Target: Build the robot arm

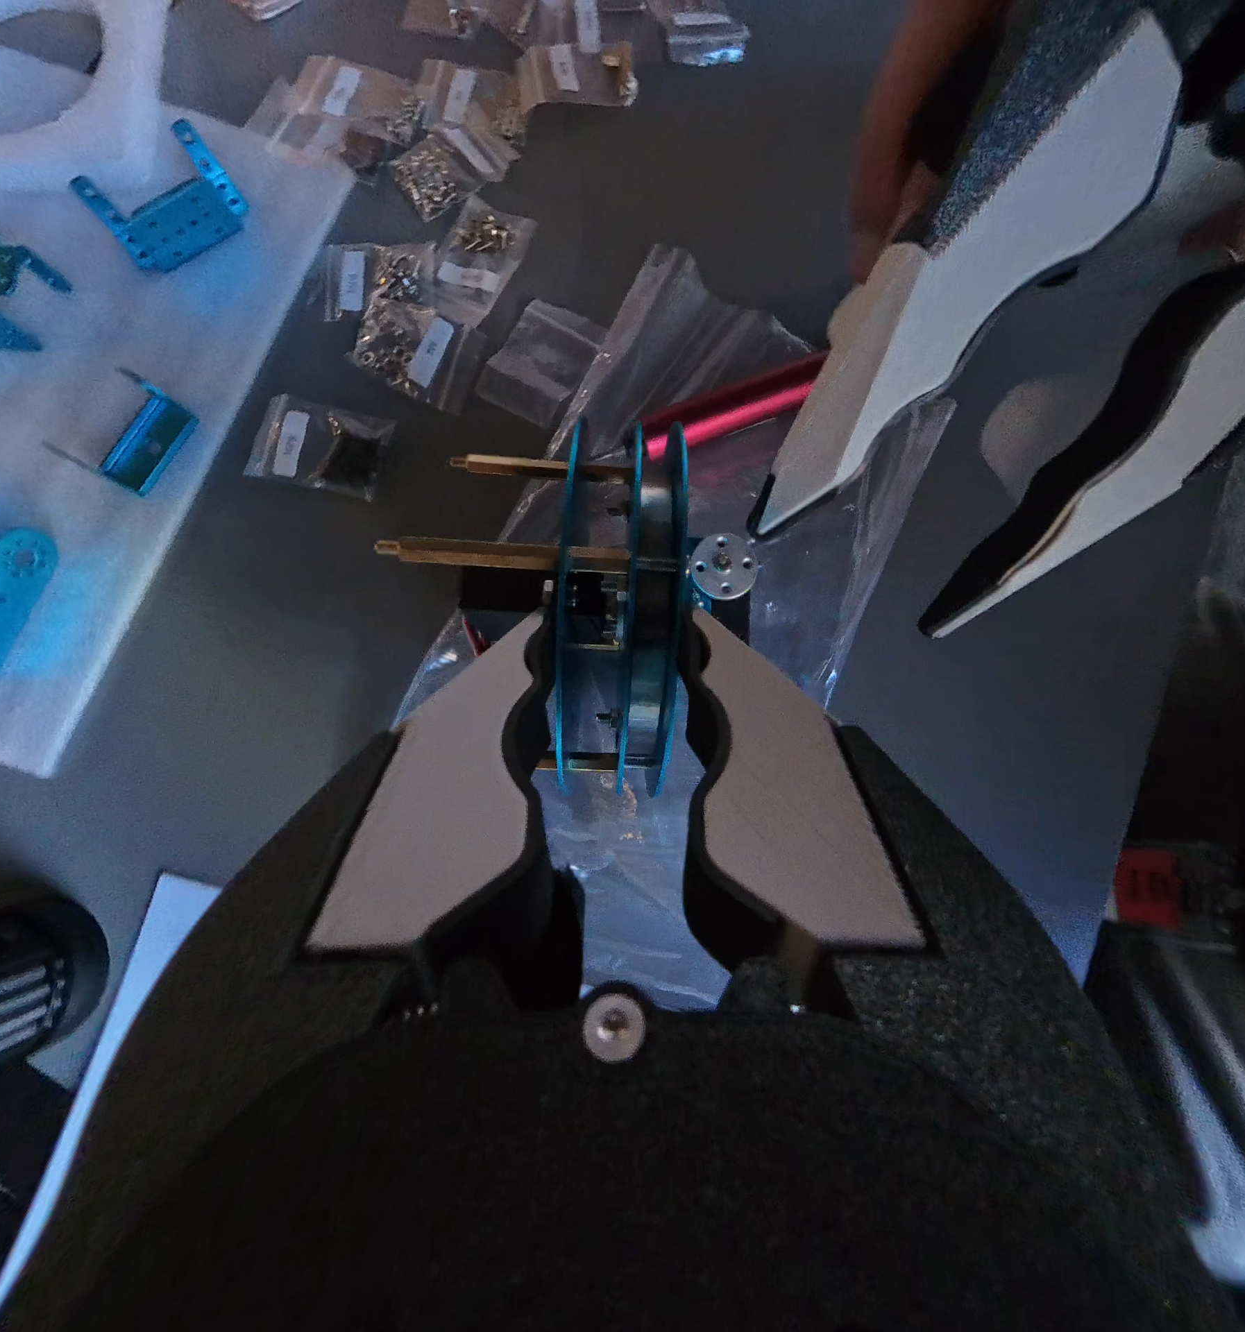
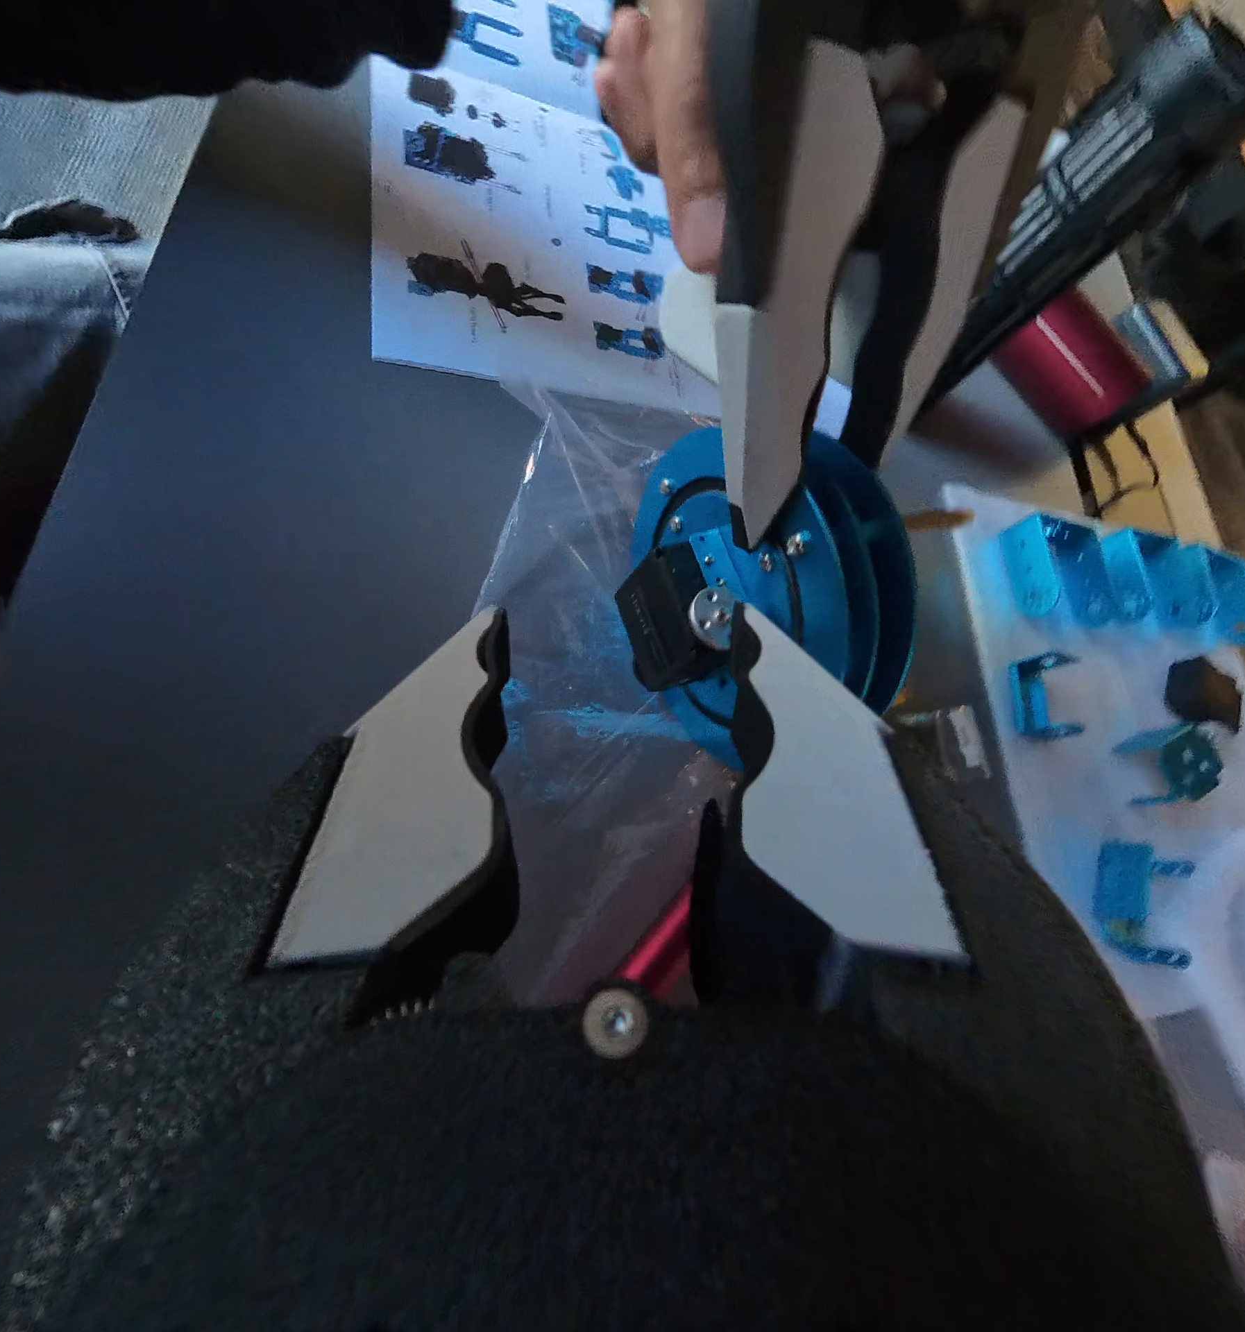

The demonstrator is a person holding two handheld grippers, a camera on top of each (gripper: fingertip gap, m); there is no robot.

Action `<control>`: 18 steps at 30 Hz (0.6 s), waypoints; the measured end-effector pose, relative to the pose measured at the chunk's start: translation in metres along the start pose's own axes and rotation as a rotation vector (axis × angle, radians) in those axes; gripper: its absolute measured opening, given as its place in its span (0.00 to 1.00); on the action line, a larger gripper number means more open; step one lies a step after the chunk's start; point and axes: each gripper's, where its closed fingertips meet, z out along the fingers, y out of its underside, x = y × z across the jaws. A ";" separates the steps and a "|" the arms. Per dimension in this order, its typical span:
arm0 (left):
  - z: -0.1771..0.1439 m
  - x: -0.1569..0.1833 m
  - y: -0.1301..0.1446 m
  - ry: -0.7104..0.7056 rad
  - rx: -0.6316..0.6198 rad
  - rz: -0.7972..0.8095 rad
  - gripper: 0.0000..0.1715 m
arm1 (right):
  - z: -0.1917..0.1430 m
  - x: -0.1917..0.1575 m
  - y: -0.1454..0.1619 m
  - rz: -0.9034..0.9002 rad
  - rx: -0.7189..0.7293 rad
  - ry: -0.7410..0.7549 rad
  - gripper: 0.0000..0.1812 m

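Dark tabletop [image 1: 677,180] carries a white foam tray [image 1: 136,403] left of the left gripper [image 1: 616,613], which clamps the blue disc assembly [image 1: 619,605]; its brass standoffs [image 1: 475,551] show only there. Right gripper [image 2: 619,620] gapes, empty, one fingertip beside the black servo [image 2: 659,627]. Instruction sheet [image 2: 475,216] appears only in the right wrist view.

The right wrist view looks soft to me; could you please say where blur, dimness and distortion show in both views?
Right wrist view: the blue brackets at the right edge and the printed sheet are smeared; the blue disc assembly is clearer. Left wrist view: dim and bluish, the small parts bags grainy, the other hand-held gripper slightly soft. Both bend at the edges, wide-angle.
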 end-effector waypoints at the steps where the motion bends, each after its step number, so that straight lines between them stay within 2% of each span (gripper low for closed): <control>1: 0.001 0.000 -0.001 0.027 -0.006 0.013 0.19 | 0.000 0.001 -0.004 -0.038 0.005 -0.017 0.34; 3: 0.002 0.001 -0.003 0.072 -0.024 0.034 0.19 | 0.002 -0.001 -0.010 -0.109 0.001 -0.064 0.34; 8: 0.008 0.003 -0.009 0.114 -0.113 0.098 0.19 | 0.007 -0.001 -0.002 -0.313 -0.098 -0.120 0.32; 14: 0.014 0.005 -0.016 0.113 -0.164 0.089 0.20 | 0.008 0.007 0.016 -0.386 -0.164 -0.094 0.31; 18: 0.019 0.007 -0.022 0.090 -0.114 0.052 0.20 | 0.007 0.008 0.022 -0.359 -0.143 -0.087 0.27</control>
